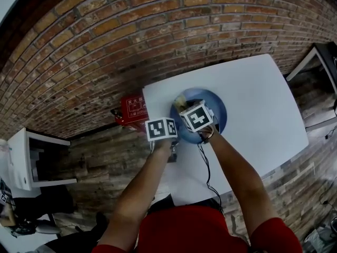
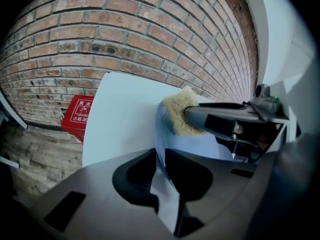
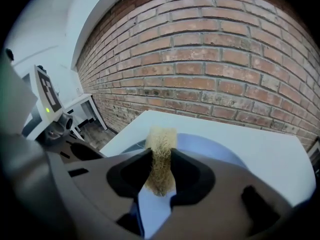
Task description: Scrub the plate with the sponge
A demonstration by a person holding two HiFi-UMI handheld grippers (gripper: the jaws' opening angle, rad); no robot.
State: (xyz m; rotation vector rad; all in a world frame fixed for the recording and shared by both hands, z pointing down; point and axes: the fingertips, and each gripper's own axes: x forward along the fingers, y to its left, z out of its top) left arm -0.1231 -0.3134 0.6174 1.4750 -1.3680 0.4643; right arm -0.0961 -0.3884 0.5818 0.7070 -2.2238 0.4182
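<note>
A blue plate lies on the white table near its left edge. My left gripper has the plate's near rim pinched between its dark pads. My right gripper is shut on a tan, fibrous sponge, squeezed thin between the jaws. The sponge hangs over the plate's inner face, at or just above its surface; contact is unclear. In the head view both marker cubes cover the jaws, the left gripper at the plate's left rim and the right gripper over its middle.
A red box with white print stands on the floor against the brick wall, just left of the table. A black cable runs back from the right gripper. A white shelf unit stands at far left.
</note>
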